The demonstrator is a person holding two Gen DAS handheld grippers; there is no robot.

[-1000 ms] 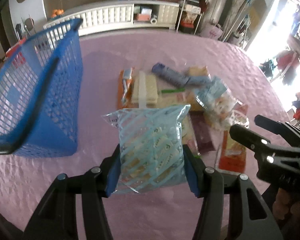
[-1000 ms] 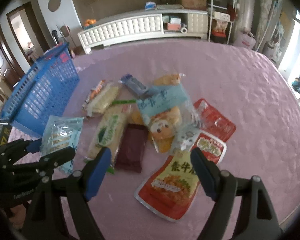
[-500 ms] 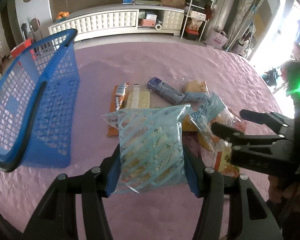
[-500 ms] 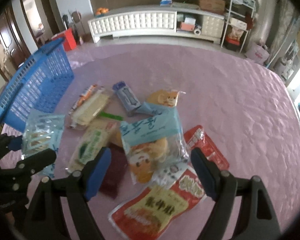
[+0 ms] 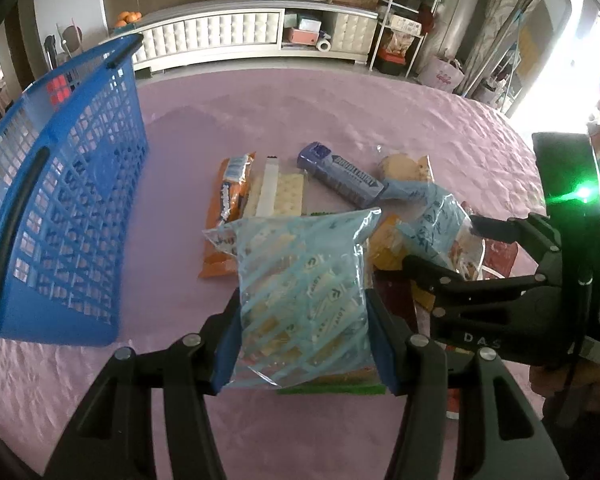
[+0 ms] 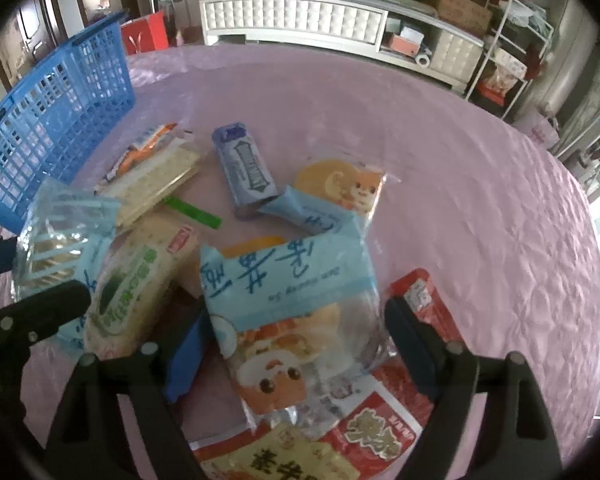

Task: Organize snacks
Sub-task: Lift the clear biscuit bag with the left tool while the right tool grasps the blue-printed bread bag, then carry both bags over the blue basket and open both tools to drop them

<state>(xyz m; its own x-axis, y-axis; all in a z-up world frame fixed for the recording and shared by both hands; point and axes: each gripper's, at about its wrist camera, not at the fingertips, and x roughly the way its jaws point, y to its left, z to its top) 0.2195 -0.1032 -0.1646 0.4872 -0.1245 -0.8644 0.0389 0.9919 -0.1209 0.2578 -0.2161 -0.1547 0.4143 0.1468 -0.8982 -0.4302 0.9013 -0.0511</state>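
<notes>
My left gripper (image 5: 304, 344) is shut on a light-blue striped bag of crackers (image 5: 300, 288) and holds it above the pink tablecloth, to the right of the blue mesh basket (image 5: 60, 200). In the right wrist view that bag (image 6: 64, 240) shows at the left edge. My right gripper (image 6: 296, 350) is open and low over the snack pile. A light-blue bag with a cartoon face (image 6: 296, 312) lies between its blue pads (image 6: 184, 356), which stand apart from it. The right gripper (image 5: 444, 264) also shows at the right of the left wrist view.
The pile holds a purple pack (image 6: 246, 168), an orange wrapper (image 6: 140, 152), a cream cracker pack (image 6: 156, 184), a green-and-white pack (image 6: 132, 288), a cartoon bread pack (image 6: 340, 188) and red pouches (image 6: 380, 436). The basket (image 6: 52, 120) stands at the far left. A white cabinet (image 6: 292, 16) lines the back wall.
My right gripper has dropped and rolled over the pile; the cartoon bag now lies between its fingers. The left gripper has shifted slightly, still holding the striped bag.
</notes>
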